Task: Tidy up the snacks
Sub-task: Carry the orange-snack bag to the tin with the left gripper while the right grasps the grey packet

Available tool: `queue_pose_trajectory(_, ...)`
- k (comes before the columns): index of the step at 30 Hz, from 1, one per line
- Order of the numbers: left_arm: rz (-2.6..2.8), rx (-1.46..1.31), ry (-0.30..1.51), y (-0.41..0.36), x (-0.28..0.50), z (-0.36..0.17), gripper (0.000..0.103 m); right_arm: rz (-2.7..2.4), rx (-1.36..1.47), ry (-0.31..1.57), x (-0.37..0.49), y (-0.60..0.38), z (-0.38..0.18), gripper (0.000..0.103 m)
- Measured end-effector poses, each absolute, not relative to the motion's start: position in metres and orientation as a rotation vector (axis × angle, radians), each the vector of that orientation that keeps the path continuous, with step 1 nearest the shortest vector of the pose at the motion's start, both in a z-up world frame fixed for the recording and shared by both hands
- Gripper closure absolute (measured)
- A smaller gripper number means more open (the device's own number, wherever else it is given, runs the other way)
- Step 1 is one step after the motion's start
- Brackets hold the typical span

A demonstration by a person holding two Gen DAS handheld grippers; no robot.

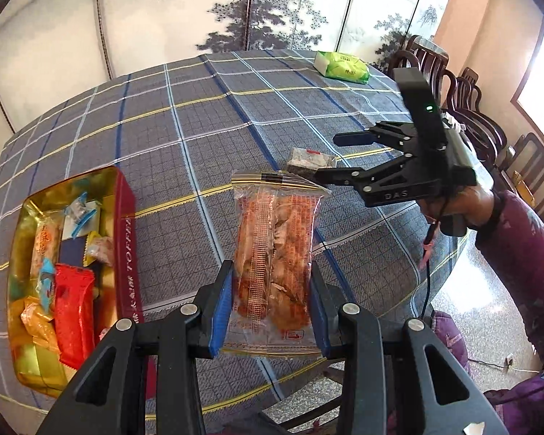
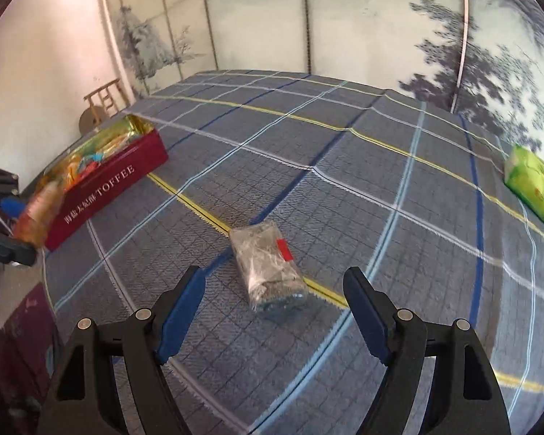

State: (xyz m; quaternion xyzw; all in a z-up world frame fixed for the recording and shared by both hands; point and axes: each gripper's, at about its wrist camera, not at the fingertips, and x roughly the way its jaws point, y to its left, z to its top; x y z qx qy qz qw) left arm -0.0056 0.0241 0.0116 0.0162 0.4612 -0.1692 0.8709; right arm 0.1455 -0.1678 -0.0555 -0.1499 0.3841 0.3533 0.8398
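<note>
My left gripper (image 1: 271, 282) is shut on a clear packet of orange-brown snacks (image 1: 275, 250), held above the table to the right of the red toffee tin (image 1: 125, 239). The tin, with a gold lining, holds several wrapped snacks; in the right wrist view the tin (image 2: 105, 185) lies at the left. A small clear packet with a red label (image 2: 268, 268) lies on the checked cloth just ahead of my open right gripper (image 2: 275, 290), with nothing between its fingers. From the left wrist view, the right gripper (image 1: 330, 157) hovers over that small packet (image 1: 310, 161).
A green tissue pack (image 1: 344, 67) lies at the table's far side, also visible as the green pack (image 2: 535, 185) at the right. Dark wooden chairs (image 1: 464, 108) stand by the table's right edge. A painted folding screen (image 1: 272, 7) stands behind. A person's purple sleeve (image 1: 526, 239) holds the right gripper.
</note>
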Motion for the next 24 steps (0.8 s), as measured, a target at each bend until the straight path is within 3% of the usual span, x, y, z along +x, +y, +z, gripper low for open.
queue_pose_trajectory(3, -0.319, 0.010, 0.947, 0.040, -0.015, 0.020, 0.069, 0.798, -0.356, 0.862, 0.159, -0.155, -0.068, 0.027)
queue_pose_trajectory(4, -0.301, 0.002, 0.941, 0.046, -0.019, 0.022, 0.069, 0.811, -0.360, 0.867, 0.162, -0.152, -0.071, 0.038)
queue_pose_trajectory(5, -0.282, -0.005, 0.934, 0.052, -0.021, 0.025, 0.069, 0.825, -0.358, 0.883, 0.163, -0.149, -0.073, 0.060)
queue_pose_trajectory(7, -0.251, -0.021, 0.917, 0.064, -0.027, 0.032, 0.069, 0.819, -0.357, 0.906, 0.164, -0.146, -0.076, 0.067)
queue_pose_trajectory(16, -0.092, -0.033, 0.841, 0.119, -0.043, 0.048, 0.069, 0.647, -0.195, 0.868, 0.144, -0.164, -0.063, 0.067)
queue_pose_trajectory(24, -0.003, -0.012, 0.836, 0.146, -0.041, 0.027, 0.069, 0.443, -0.025, 0.863, 0.159, -0.184, -0.073, 0.067)
